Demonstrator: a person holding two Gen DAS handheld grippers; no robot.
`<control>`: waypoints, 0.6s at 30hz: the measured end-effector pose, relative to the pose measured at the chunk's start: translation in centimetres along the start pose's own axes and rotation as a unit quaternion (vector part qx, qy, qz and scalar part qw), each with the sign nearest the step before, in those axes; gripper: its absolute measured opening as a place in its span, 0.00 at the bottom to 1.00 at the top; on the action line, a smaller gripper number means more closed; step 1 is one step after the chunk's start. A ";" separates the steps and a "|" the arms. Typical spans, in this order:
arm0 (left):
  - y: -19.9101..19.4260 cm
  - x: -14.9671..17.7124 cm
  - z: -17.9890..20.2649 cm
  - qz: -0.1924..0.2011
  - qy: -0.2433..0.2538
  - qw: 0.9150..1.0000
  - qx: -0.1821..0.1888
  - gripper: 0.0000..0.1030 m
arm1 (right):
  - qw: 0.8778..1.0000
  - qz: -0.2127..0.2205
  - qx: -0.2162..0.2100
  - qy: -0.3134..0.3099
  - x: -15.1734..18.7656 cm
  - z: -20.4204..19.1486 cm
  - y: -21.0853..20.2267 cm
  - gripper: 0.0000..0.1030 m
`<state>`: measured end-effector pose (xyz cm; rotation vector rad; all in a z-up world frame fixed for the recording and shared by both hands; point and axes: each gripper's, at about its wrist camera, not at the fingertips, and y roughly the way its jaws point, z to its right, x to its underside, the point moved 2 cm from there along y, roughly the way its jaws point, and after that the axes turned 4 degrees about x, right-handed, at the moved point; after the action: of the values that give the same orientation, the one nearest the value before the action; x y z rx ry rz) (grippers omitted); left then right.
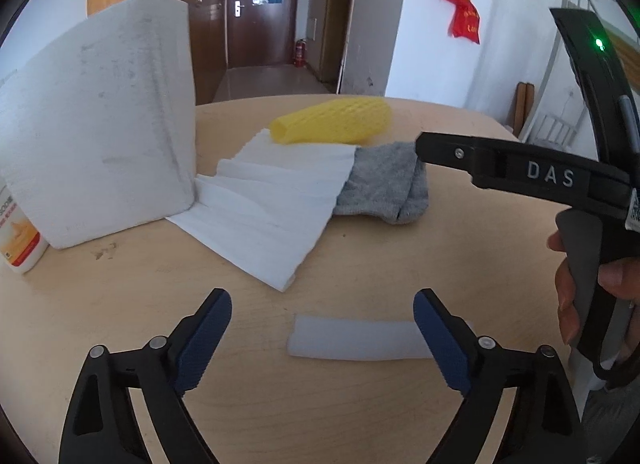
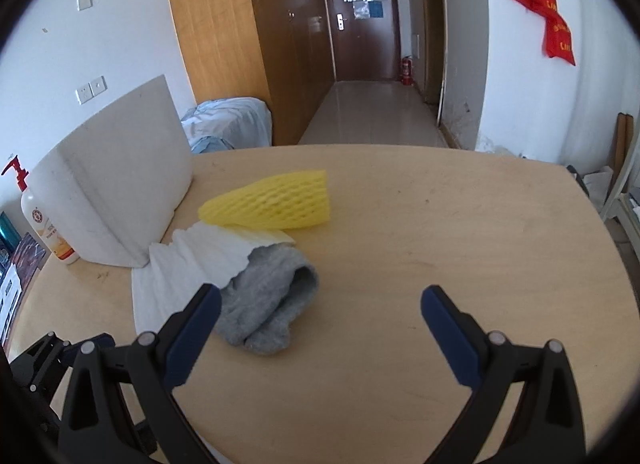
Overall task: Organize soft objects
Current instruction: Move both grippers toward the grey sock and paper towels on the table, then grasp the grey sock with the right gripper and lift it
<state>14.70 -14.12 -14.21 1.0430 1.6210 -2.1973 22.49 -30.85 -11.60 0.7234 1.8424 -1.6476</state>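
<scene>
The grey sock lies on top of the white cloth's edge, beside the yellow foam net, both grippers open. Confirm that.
One detail is wrong: the grey sock lies under the white cloth's edge, not on top; the cloth overlaps it. The right wrist view shows this, and the left wrist view agrees. The yellow foam net does lie beside it, and the left gripper and right gripper are both open.

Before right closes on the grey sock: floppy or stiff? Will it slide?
Likely floppy: the grey sock lies crumpled and folded on itself, so it should drape from a pinch. Probably light; knit fabric on the smooth wooden table may drag. One edge sits under the white pleated sheet, which might shift too.
</scene>
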 end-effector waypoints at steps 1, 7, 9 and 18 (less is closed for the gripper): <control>0.2 0.1 0.1 -0.005 0.003 1.000 0.001 0.85 | 1.000 -0.003 -0.007 0.002 0.0 0.0 0.1 0.98; 0.4 0.2 0.0 -0.010 0.006 1.000 -0.001 0.76 | 1.000 -0.015 -0.014 -0.004 -0.1 -0.1 1.0 0.98; 0.4 0.3 0.1 -0.010 0.011 1.000 -0.005 0.74 | 1.000 -0.021 -0.015 -0.002 0.0 0.0 1.4 0.98; 0.7 0.4 0.7 -0.017 0.028 0.999 0.009 0.55 | 1.000 -0.025 -0.008 -0.008 0.0 -0.3 2.3 0.98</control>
<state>14.47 -14.93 -14.86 1.1002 1.6573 -2.2274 24.10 -30.32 -13.16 0.6604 1.8733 -1.6643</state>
